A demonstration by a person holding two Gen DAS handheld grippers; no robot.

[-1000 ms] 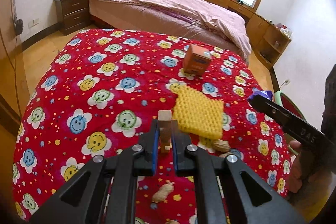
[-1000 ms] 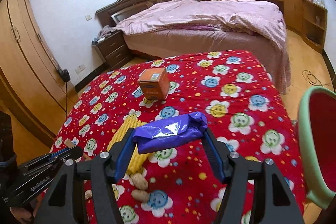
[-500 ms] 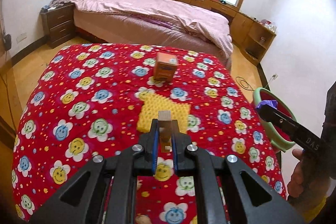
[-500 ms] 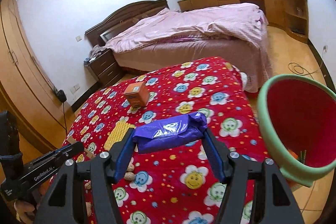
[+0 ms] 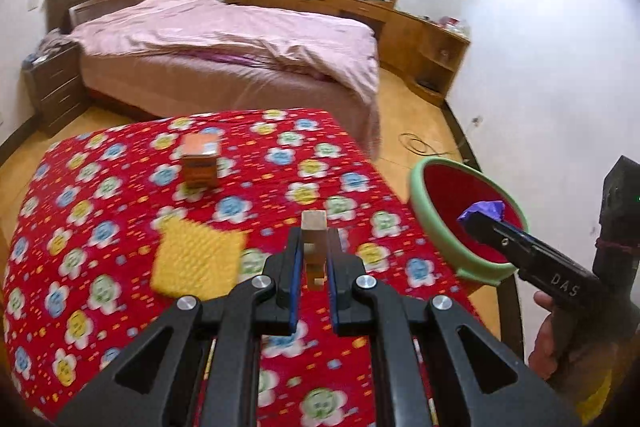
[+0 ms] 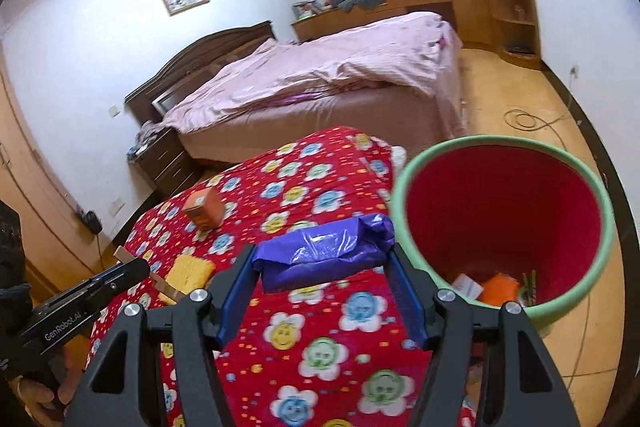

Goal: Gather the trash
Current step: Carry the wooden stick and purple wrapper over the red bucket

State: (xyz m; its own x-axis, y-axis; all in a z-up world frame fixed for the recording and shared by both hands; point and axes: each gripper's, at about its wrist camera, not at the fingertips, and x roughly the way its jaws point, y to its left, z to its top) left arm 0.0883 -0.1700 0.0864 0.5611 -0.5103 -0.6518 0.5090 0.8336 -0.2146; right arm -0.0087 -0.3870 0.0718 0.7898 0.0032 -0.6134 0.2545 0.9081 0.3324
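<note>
My left gripper [image 5: 313,259] is shut on a small wooden block [image 5: 313,241] and holds it above the red flowered table cover [image 5: 100,227]. My right gripper [image 6: 324,267] is shut on a crumpled purple wrapper [image 6: 324,253] beside the near rim of the green bin [image 6: 400,227] with a red inside. In the left wrist view the wrapper [image 5: 484,213] hangs over the bin's [image 5: 424,211] mouth. The bin holds some trash [image 6: 496,287] at its bottom.
An orange box [image 5: 200,165] and a yellow sponge cloth [image 5: 196,263] lie on the cover. A bed with pink bedding [image 5: 240,47] stands behind. A cable [image 6: 528,119] lies on the wooden floor. The bin stands off the table's right edge.
Both grippers have risen and swung right toward the bin, each still holding its item. The bin has come into full view, and the wrapper now sits at its rim.
</note>
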